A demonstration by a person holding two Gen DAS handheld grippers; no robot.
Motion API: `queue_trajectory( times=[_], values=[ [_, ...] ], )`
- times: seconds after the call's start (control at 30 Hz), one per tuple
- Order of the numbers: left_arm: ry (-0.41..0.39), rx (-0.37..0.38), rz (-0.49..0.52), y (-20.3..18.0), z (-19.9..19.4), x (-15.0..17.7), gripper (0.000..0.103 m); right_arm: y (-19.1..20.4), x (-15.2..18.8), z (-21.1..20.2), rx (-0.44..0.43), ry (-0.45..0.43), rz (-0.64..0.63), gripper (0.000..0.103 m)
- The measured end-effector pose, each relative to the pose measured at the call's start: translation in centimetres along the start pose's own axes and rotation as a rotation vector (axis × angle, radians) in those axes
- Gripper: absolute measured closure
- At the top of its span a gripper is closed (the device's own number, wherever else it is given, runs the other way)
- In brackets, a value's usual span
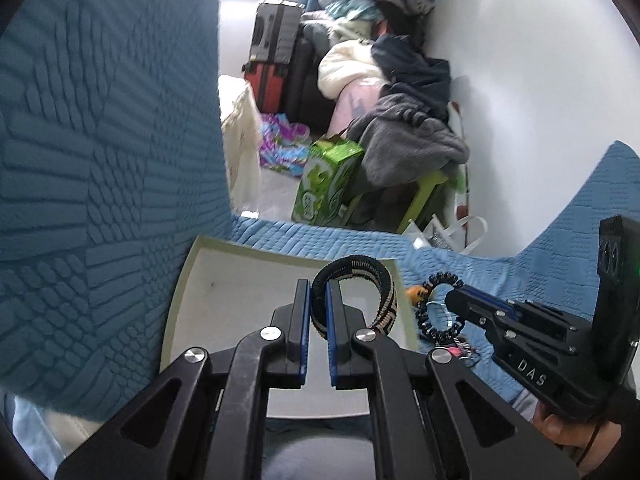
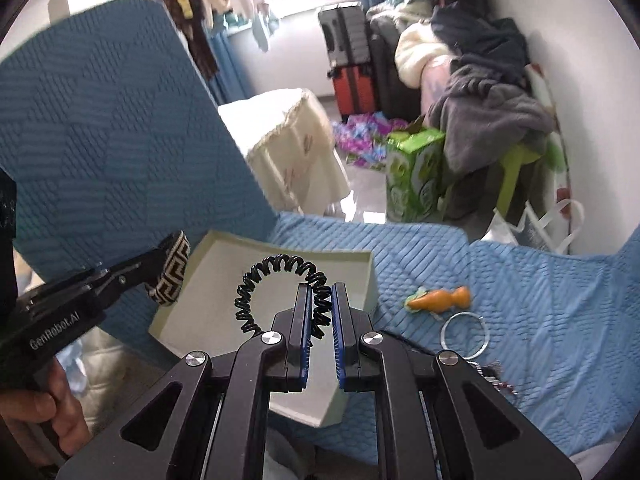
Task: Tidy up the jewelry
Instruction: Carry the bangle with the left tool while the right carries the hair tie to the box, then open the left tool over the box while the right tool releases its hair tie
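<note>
Above a shallow, still-bare pale-green box (image 2: 280, 258) on a blue quilted bed, left tongs (image 1: 319, 292) grip a black-and-cream woven bracelet (image 1: 384, 292), right tongs (image 2: 321, 300) a black coiled band (image 2: 276, 266); a silver hoop (image 2: 466, 336) and carrot charm (image 2: 440, 300) await.

Black-and-cream key-pattern bracelet (image 1: 382, 298), black coil bracelet (image 2: 276, 280), pale green box (image 2: 280, 246) — orange carrot charm (image 2: 440, 299)

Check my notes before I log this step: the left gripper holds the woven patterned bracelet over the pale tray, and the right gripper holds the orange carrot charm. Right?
Not quite. The right gripper holds the black coil band, as the right wrist view shows; the orange carrot charm lies on the blue cover. The left gripper does hold the woven patterned bracelet over the pale tray.
</note>
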State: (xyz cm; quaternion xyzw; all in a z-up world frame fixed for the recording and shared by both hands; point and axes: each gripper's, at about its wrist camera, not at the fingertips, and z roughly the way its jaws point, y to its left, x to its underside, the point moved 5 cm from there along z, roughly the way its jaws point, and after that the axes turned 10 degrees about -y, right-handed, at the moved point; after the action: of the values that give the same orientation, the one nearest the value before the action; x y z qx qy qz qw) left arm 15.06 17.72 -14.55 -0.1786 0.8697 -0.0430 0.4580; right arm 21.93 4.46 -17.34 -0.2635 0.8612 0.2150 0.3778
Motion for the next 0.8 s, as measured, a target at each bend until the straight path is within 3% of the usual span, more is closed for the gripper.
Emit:
queue_trajectory(
  times=[0.4,0.57,0.8],
  values=[
    [0.118,-0.020,-0.018,3.5,5.5,3.0,0.096,0.4,2.8,7.0,0.010,0.135,-0.024,0.095],
    [0.160,-0.035,-0.017,3.9,6.4,4.3,0.096,0.8,3.2,7.5,0.019,0.131,-0.076,0.094],
    [0.145,-0.047,-0.042,3.9,6.1,3.7,0.095,-0.2,3.2,7.5,-0.004,0.154,-0.024,0.093]
  ],
)
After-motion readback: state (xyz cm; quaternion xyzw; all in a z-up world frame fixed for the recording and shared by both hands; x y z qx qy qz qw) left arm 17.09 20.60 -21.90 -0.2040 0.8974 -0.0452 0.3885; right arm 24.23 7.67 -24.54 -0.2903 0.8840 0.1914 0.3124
